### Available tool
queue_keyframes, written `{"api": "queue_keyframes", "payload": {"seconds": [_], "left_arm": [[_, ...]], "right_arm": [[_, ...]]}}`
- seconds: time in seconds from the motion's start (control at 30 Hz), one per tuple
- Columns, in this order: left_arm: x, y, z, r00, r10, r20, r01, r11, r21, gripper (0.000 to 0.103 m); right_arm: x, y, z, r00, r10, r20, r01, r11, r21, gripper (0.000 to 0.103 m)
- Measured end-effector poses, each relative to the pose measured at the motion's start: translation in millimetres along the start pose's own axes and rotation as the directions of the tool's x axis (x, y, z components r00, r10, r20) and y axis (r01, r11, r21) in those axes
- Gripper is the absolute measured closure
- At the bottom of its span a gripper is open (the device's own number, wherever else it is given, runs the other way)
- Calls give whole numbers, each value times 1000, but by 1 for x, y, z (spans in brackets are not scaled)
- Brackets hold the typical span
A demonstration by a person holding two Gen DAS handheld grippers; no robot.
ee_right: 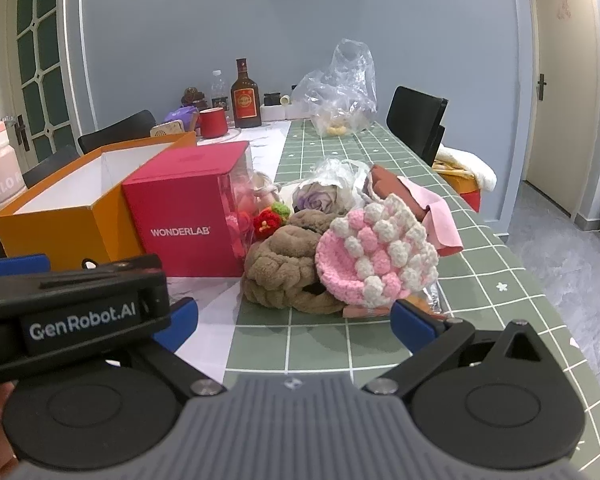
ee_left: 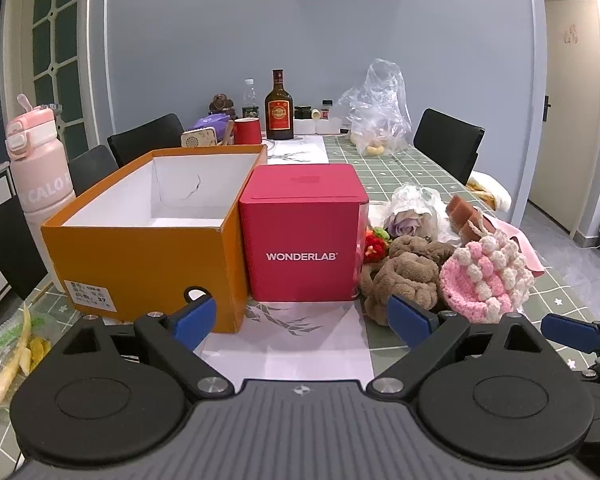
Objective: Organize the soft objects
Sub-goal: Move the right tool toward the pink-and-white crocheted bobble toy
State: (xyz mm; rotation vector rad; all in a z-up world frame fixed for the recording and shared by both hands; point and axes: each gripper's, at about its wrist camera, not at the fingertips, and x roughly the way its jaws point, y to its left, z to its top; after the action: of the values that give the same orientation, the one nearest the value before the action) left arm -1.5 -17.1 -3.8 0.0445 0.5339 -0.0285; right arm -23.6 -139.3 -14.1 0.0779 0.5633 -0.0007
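The pink bottle point(ee_left: 40, 168) is cut off by the left edge in the right wrist view. The brown plush point(ee_right: 284, 268) is partly covered by the pink crochet piece point(ee_right: 375, 256). Items behind the red WONDERLAB box point(ee_right: 188, 208) are seen only blurred through clear plastic.

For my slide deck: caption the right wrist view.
Open right gripper faces a pink crochet pouch atop a brown plush, beside a red box.

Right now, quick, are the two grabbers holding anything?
Left gripper: open, holding nothing.
Right gripper: open, holding nothing, near the pink and white crocheted pouch.
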Motion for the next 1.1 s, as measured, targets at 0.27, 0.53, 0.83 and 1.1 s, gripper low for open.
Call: {"api": "queue_keyframes", "payload": {"seconds": [0.27,0.53,0.83,1.1], "left_arm": [[2,-4,-1,1000,19,9,-19,1000,13,0],[7,-8,-1,1000,15,-5,-15,1000,18,0],[11,-21,1,1000,-13,-3,14,999,37,0],[16,-35,3,999,-42,-2,42,998,53,0]], "right_arm": [[3,0,-1,1000,2,-4,-2,1000,-8,3],[5,-3,-1,1000,5,-6,-5,1000,-4,3],[4,-13,-1,1000,-11,-1,11,1000,14,3],[4,-24,0,1000,-24,10,23,1000,11,3]]}}
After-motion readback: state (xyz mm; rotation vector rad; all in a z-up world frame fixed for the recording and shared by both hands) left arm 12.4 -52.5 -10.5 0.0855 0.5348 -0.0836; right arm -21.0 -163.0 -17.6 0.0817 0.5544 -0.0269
